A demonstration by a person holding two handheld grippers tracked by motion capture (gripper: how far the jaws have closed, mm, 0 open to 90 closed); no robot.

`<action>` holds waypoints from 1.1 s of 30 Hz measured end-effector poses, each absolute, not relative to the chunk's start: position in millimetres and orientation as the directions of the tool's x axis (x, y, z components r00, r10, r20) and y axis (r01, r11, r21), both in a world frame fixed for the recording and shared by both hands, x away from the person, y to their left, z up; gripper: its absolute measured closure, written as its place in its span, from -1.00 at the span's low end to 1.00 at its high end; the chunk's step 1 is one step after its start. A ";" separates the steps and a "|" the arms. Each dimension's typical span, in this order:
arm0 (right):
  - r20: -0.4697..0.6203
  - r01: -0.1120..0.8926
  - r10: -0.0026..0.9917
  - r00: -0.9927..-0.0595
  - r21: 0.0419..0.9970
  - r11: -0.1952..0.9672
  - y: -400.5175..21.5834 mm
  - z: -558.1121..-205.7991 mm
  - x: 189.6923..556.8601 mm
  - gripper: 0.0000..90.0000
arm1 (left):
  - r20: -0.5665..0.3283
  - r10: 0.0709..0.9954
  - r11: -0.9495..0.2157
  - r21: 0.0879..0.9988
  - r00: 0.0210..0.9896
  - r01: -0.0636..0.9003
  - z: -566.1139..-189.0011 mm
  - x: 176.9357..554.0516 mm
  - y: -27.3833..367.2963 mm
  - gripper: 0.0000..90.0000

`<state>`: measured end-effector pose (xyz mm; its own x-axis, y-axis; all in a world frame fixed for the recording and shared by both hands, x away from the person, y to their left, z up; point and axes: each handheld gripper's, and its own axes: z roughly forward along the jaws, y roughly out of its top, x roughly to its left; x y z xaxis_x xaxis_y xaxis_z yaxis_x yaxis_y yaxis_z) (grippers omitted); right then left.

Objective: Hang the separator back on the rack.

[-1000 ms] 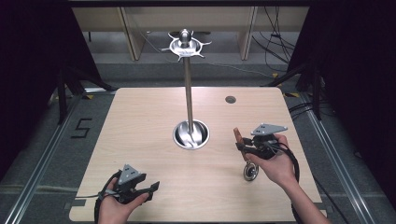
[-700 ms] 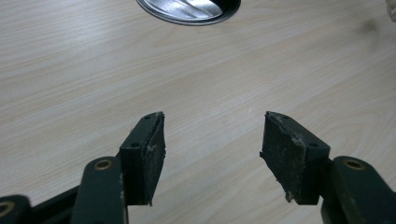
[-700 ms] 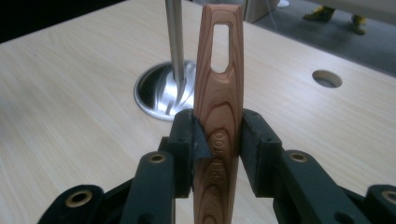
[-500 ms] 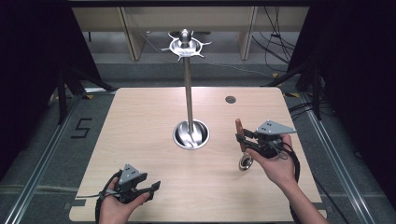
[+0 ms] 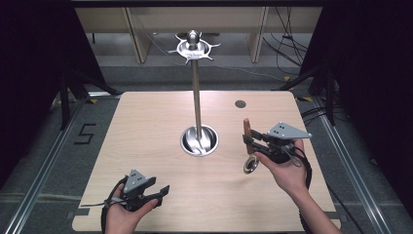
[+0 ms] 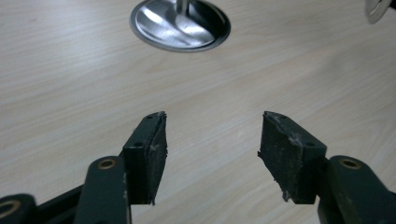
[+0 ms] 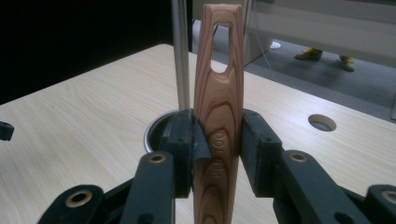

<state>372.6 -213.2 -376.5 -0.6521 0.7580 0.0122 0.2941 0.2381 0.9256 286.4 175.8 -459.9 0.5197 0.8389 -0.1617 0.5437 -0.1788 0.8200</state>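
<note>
My right gripper (image 5: 249, 141) is shut on the wooden handle (image 5: 247, 127) of a utensil, to the right of the stand. The handle stands upright, and a round metal head (image 5: 251, 165) hangs below it just over the table. In the right gripper view the jaws (image 7: 217, 140) clamp the handle (image 7: 218, 93) at mid-length, and the slot in its end points up. A metal stand has a round base (image 5: 198, 140), a tall pole (image 5: 196, 92) and a ring of hooks (image 5: 193, 48) on top. My left gripper (image 5: 158, 192) is open near the front left edge, and its jaws (image 6: 212, 135) hold nothing.
The wooden table (image 5: 146, 126) has a round cable hole (image 5: 240, 104) at the back right. Black curtains hang on both sides. The stand's base (image 6: 180, 23) lies ahead of the left gripper, and the utensil's metal head (image 6: 376, 9) is at the far right.
My right gripper has moved a little left and away from me with the utensil, and the handle now stands more upright. The left gripper has stayed put.
</note>
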 end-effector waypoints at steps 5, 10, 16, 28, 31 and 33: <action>-0.006 0.264 0.742 -0.670 0.933 0.246 -205.2 -372.4 371.5 0.52 | -0.163 0.821 -0.130 0.880 0.547 0.457 -438.5 296.4 167.0 -0.14; 0.002 0.273 0.739 -0.674 0.930 0.247 -197.8 -368.9 370.2 0.52 | -0.135 0.753 -0.158 0.913 0.644 0.376 -418.6 308.9 139.5 -0.09; 0.024 0.279 0.749 -0.662 0.935 0.217 -189.8 -368.7 370.4 0.52 | -0.119 0.672 -0.206 0.918 0.731 0.338 -408.4 323.4 91.7 0.03; 0.014 0.262 0.727 -0.686 0.937 0.229 -188.4 -363.0 364.4 0.52 | -0.158 0.612 -0.179 0.926 0.775 0.331 -399.7 345.3 26.5 0.08; 0.022 0.257 0.730 -0.683 0.943 0.212 -188.5 -362.3 363.4 0.52 | -0.154 0.620 -0.163 0.934 0.769 0.318 -400.0 348.5 22.1 0.11; 0.015 0.256 0.731 -0.682 0.941 0.220 -189.6 -361.3 361.8 0.52 | -0.165 0.624 -0.157 0.931 0.764 0.329 -400.6 353.0 16.2 0.13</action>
